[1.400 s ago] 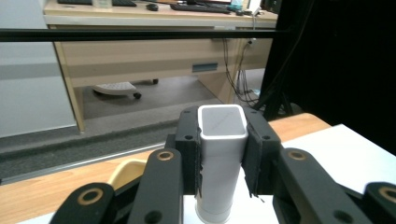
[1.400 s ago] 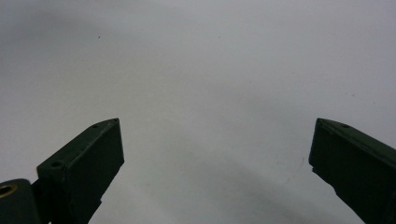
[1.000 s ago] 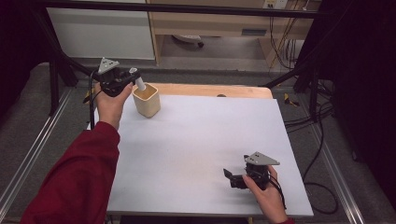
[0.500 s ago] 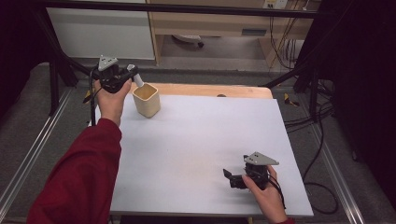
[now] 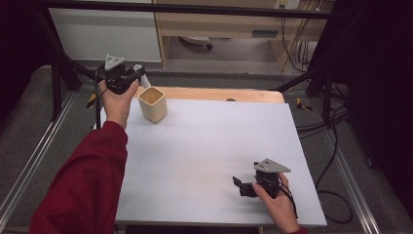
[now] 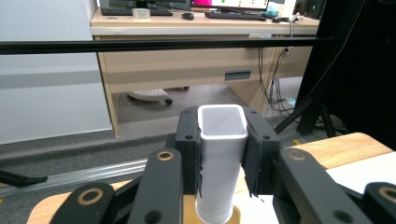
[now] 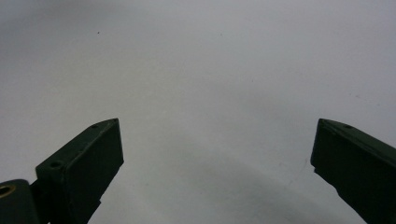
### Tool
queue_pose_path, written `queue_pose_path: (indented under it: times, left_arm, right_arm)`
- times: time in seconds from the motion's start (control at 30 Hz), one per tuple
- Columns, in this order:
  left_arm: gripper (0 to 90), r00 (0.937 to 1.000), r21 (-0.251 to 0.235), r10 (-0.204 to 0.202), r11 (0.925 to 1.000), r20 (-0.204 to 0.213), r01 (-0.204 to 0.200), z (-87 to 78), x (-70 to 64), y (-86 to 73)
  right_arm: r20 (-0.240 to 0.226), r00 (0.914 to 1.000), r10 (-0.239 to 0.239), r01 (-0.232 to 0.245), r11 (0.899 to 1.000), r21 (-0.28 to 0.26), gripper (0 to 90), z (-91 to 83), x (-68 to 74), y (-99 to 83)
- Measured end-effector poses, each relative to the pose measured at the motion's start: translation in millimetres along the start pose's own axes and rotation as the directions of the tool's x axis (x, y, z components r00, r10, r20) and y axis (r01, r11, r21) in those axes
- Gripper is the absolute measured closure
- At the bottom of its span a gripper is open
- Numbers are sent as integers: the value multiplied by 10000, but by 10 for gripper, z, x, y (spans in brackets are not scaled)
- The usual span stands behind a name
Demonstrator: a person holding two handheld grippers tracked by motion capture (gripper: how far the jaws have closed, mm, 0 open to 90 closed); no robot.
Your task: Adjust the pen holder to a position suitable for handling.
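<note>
My left gripper [image 5: 137, 74] is raised above the table's far left corner, shut on a white square tube [image 6: 220, 154] whose open end faces the left gripper view's camera. That tube [image 5: 141, 74] pokes out toward the right, just above and behind a tan square cup [image 5: 153, 104] standing on the table. The cup's rim [image 6: 212, 219] peeks out under the tube in the left gripper view. My right gripper [image 5: 240, 185] rests low over the white tabletop [image 5: 209, 146] near the front right. Its jaws [image 7: 215, 158] stand wide open with only bare white surface between them.
A wooden strip [image 5: 214, 93] runs along the table's far edge. Behind it are a black frame bar [image 6: 159, 45], a desk with drawers [image 6: 187, 65] and cables [image 5: 302, 44] at the right. Grey rails [image 5: 29, 161] flank the table on the floor.
My left gripper has lifted the white tube up and back, away from the tan cup's mouth. The right gripper has stayed put.
</note>
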State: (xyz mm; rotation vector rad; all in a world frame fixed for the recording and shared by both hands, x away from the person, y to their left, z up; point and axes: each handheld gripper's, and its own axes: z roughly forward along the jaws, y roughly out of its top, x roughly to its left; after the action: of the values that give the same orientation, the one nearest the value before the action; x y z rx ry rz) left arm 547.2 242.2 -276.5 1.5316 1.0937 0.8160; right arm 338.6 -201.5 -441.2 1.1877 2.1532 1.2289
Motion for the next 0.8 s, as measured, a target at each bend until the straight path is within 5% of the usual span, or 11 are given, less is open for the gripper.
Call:
queue_pose_path:
  times: [0.8]
  left_arm:
    - [708, 9997, 679, 204, 9975, -103, -197, 156, -20, -140]
  right_arm:
    - [90, 9999, -120, 120, 9999, 58, 30, 1, 8, -2]
